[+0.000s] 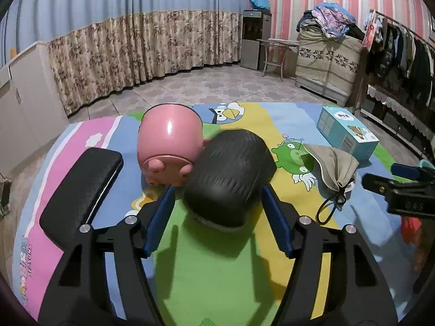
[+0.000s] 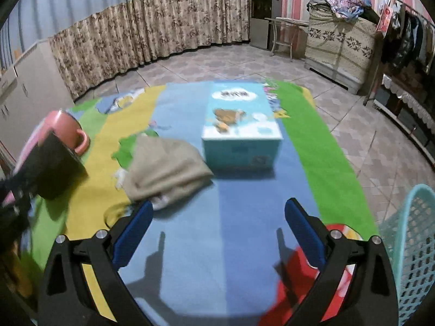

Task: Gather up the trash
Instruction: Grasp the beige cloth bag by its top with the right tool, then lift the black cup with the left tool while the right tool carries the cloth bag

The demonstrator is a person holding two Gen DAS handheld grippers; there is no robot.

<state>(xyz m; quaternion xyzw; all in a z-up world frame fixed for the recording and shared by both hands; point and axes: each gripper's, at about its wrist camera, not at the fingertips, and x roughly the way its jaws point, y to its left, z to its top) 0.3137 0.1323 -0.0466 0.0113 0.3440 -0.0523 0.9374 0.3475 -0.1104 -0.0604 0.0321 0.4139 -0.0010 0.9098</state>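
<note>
My left gripper [image 1: 217,214] is shut on a black glasses case [image 1: 228,176] and holds it above the colourful mat, its far end against a pink piggy-shaped mug [image 1: 170,146]. The case [image 2: 58,165] and mug [image 2: 66,126] also show at the left of the right wrist view. A second black case [image 1: 81,193] lies on the mat at left. My right gripper [image 2: 218,233] is open and empty above the mat, short of a beige drawstring pouch [image 2: 165,171] and a light-blue box [image 2: 240,125]. The pouch [image 1: 334,167] and box [image 1: 346,133] also show in the left wrist view.
A teal mesh basket [image 2: 416,244] stands at the mat's right edge. The right gripper's body [image 1: 407,190] shows at the right of the left wrist view. Tiled floor, curtains, a white cabinet [image 1: 24,103], a covered chest [image 2: 339,43] and a clothes rack surround the mat.
</note>
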